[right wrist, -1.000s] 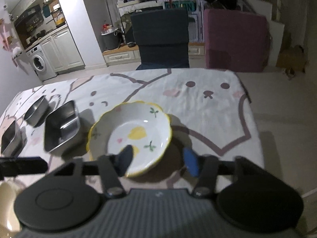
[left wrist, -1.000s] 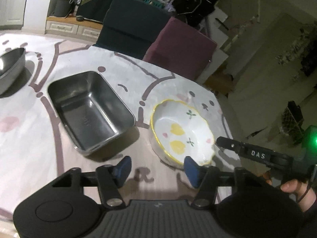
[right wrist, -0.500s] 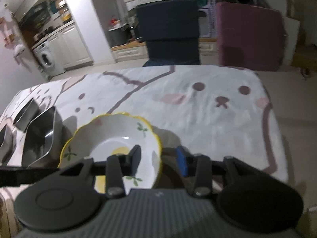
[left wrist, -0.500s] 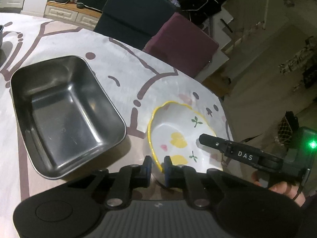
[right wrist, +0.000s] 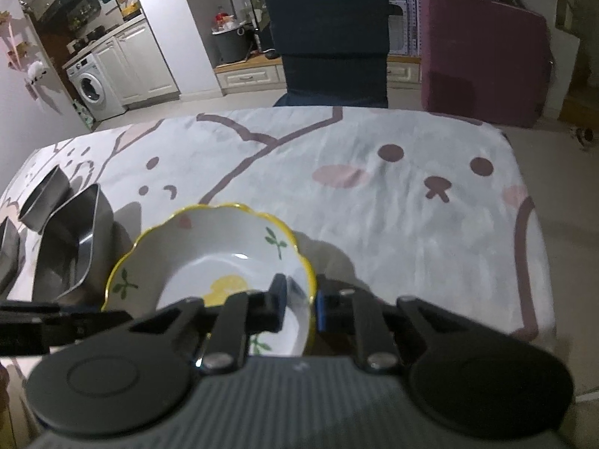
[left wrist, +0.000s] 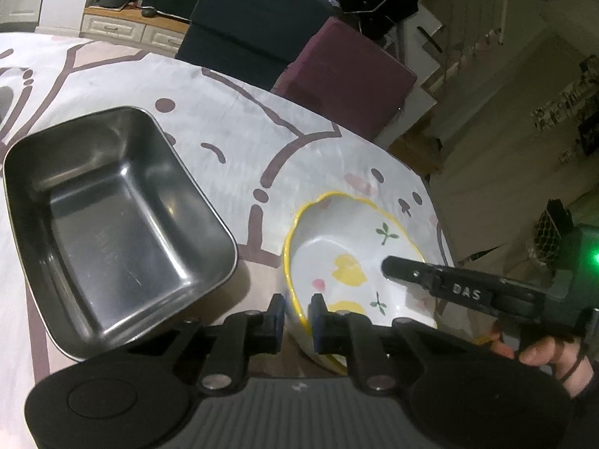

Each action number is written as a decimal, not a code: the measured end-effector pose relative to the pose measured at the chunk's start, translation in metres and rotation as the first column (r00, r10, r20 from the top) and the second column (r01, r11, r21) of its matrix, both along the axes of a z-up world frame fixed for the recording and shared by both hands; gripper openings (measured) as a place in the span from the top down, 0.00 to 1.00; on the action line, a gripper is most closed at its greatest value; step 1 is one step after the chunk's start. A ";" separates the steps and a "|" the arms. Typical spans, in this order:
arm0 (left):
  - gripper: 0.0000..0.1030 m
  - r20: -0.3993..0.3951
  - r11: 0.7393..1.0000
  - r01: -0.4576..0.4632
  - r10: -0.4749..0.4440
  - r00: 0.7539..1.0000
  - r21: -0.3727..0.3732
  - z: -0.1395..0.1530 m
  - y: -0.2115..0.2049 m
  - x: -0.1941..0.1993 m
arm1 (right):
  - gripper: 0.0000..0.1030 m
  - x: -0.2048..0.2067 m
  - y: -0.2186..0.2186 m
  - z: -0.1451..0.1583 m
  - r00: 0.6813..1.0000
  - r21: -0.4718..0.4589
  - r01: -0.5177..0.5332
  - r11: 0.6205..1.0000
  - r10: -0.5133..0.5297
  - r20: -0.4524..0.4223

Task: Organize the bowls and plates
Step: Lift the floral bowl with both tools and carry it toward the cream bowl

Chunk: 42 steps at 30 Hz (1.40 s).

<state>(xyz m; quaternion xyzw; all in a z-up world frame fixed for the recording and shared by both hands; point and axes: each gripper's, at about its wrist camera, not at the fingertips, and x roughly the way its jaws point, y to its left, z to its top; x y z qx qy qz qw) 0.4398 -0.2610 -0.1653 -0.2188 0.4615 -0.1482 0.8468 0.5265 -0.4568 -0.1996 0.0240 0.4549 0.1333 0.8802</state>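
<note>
A white scalloped ceramic bowl with a yellow rim sits near the right edge of the cartoon-printed tablecloth. A rectangular stainless-steel tray lies just left of it. Behind the table's far edge stand a dark blue chair and, to its right, a maroon chair.

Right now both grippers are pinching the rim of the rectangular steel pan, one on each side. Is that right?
Not quite. Both grippers are on the rim of the yellow-edged flowered bowl, not the rectangular steel pan, which sits untouched beside it. The left wrist view shows the left gripper clamped on one side; the right wrist view shows the right gripper closing on the opposite rim.
</note>
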 end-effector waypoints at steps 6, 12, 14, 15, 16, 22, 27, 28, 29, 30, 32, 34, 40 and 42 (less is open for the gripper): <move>0.86 0.051 0.995 0.085 -0.088 0.995 0.057 0.000 -0.004 -0.002 | 0.88 -0.020 -0.006 0.003 0.999 0.020 0.050 0.999 -0.050 0.003; 0.86 -0.029 0.999 0.048 -0.048 0.998 -0.012 -0.006 0.002 0.008 | 0.89 -0.037 -0.010 -0.002 0.998 0.023 0.056 0.998 -0.056 0.002; 0.87 -0.041 0.998 0.063 -0.062 0.997 0.009 -0.002 0.000 0.012 | 0.89 -0.041 -0.012 -0.003 0.997 0.038 0.071 0.997 -0.071 0.002; 0.88 -0.029 0.996 0.081 -0.080 0.996 0.035 0.000 -0.003 0.012 | 0.89 -0.042 -0.013 -0.003 0.997 0.043 0.081 0.996 -0.081 0.002; 0.88 -0.016 0.994 0.095 -0.095 0.995 0.054 0.001 -0.005 0.011 | 0.89 -0.043 -0.012 -0.003 0.996 0.044 0.088 0.995 -0.088 0.000; 0.88 0.007 0.990 0.127 -0.127 0.992 0.062 0.013 -0.006 0.001 | 0.90 -0.055 -0.015 0.004 0.991 0.074 0.133 0.988 -0.133 -0.002; 0.88 0.037 0.989 0.137 -0.140 0.989 0.062 0.038 -0.001 -0.012 | 0.90 -0.073 -0.014 0.024 0.986 0.085 0.163 0.983 -0.164 0.006; 0.88 0.042 0.988 0.141 -0.144 0.989 0.065 0.043 0.001 -0.016 | 0.90 -0.077 -0.013 0.029 0.985 0.090 0.169 0.981 -0.170 0.006; 0.88 0.044 0.987 0.143 -0.146 0.988 0.067 0.048 0.003 -0.020 | 0.90 -0.082 -0.010 0.034 0.985 0.089 0.171 0.981 -0.172 0.008; 0.88 0.045 0.987 0.144 -0.147 0.988 0.067 0.053 0.007 -0.024 | 0.90 -0.088 -0.008 0.039 0.985 0.088 0.173 0.981 -0.174 0.005; 0.88 0.050 0.988 0.140 -0.143 0.988 0.067 0.063 0.016 -0.034 | 0.90 -0.097 -0.001 0.049 0.984 0.081 0.175 0.981 -0.175 -0.002; 0.88 0.055 0.988 0.136 -0.140 0.989 0.069 0.072 0.025 -0.045 | 0.90 -0.108 0.012 0.060 0.986 0.066 0.165 0.984 -0.165 -0.002; 0.88 0.075 0.988 0.126 -0.132 0.988 0.088 0.100 0.063 -0.086 | 0.91 -0.146 0.051 0.090 0.989 0.062 0.145 0.987 -0.146 0.008; 0.88 0.080 0.989 0.117 -0.124 0.989 0.095 0.107 0.076 -0.101 | 0.91 -0.159 0.063 0.097 0.990 0.069 0.139 0.988 -0.140 0.011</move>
